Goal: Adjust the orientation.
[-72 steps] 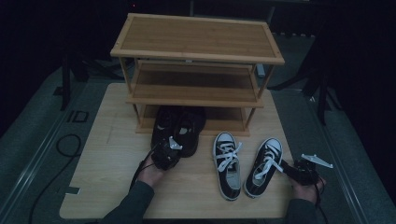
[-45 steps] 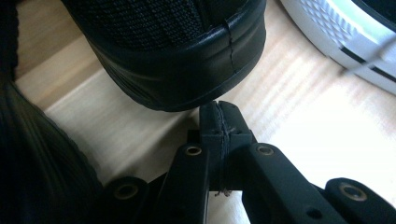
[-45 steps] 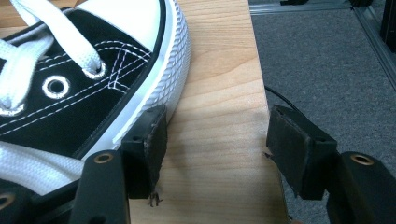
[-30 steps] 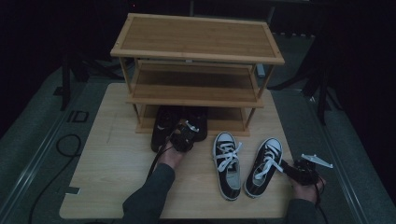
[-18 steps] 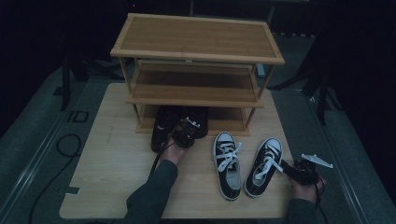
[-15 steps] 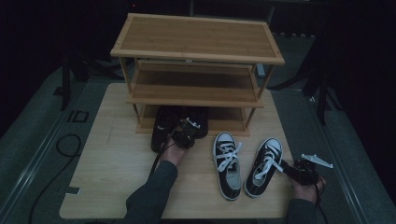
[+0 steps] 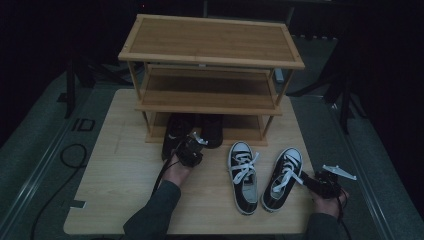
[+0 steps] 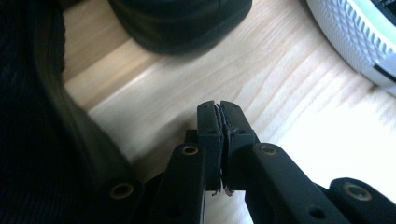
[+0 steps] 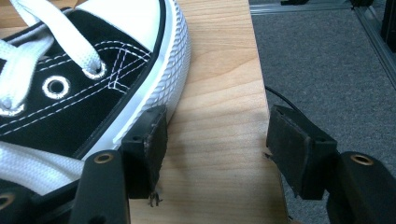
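Left gripper (image 8: 219, 109) fingers pressed together on nothing, hovering over pale wooden table (image 7: 120, 165) beside dark slip-on shoes (image 7: 177, 132) under three-tier bamboo shoe rack (image 7: 212, 75); right gripper (image 9: 212, 140) fingers spread wide, empty, beside black canvas sneaker with white laces (image 9: 84, 84). Dark shoes: probably light, soft upper, stiffer sole; best pinched at heel collar rim
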`<state>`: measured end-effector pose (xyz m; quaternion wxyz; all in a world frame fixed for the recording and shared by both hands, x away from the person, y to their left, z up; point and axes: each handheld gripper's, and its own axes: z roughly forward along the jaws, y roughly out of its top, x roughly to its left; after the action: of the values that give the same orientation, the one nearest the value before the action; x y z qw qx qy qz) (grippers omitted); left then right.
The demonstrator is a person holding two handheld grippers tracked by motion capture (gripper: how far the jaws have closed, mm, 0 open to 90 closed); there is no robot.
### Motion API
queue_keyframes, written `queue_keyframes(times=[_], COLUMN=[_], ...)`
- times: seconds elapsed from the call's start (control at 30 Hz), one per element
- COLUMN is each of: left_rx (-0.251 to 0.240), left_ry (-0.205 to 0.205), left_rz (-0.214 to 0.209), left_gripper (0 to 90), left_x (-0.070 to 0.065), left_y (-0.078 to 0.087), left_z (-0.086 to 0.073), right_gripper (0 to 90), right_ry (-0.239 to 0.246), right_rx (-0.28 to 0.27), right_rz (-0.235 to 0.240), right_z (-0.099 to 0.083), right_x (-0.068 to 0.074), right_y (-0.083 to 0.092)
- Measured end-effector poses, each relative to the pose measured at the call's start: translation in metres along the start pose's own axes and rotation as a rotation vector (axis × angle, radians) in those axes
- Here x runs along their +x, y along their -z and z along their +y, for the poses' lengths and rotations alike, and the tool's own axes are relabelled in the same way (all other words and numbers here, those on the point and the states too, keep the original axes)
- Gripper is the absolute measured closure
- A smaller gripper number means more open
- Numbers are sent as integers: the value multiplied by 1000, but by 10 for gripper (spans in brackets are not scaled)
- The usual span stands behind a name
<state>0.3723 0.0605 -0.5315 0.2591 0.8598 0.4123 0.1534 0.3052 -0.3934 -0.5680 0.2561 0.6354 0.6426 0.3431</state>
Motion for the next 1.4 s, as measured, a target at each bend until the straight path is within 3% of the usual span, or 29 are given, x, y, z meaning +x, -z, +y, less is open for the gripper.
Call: queue_keyframes(times=[0.2,0.33,0.53,0.63,0.83,1.07,1.27,1.4], left_rx=[8,25,24,25,25,39,51,41], left_ry=[24,44,74,71,88,82,133,175], left_rz=[1,24,20,51,55,73,55,67], left_gripper=[870,874,891,888,881,871,871,871], left_x=[4,11,23,26,32,36,49,58], left_y=[9,11,14,15,20,37,45,47], left_z=[-18,-31,-39,-41,-47,-68,-86,-90], right_gripper=[381,382,382,382,382,382,382,382], right_ry=[1,2,2,2,2,2,3,2], right_rx=[-1,-1,-1,-1,-1,-1,-1,-1], right_rz=[-1,-1,-1,-1,-1,-2,-3,-3], right_z=[0,0,0,0,0,0,0,0], right_x=[0,0,0,0,0,0,0,0], right_y=[0,0,0,0,0,0,0,0])
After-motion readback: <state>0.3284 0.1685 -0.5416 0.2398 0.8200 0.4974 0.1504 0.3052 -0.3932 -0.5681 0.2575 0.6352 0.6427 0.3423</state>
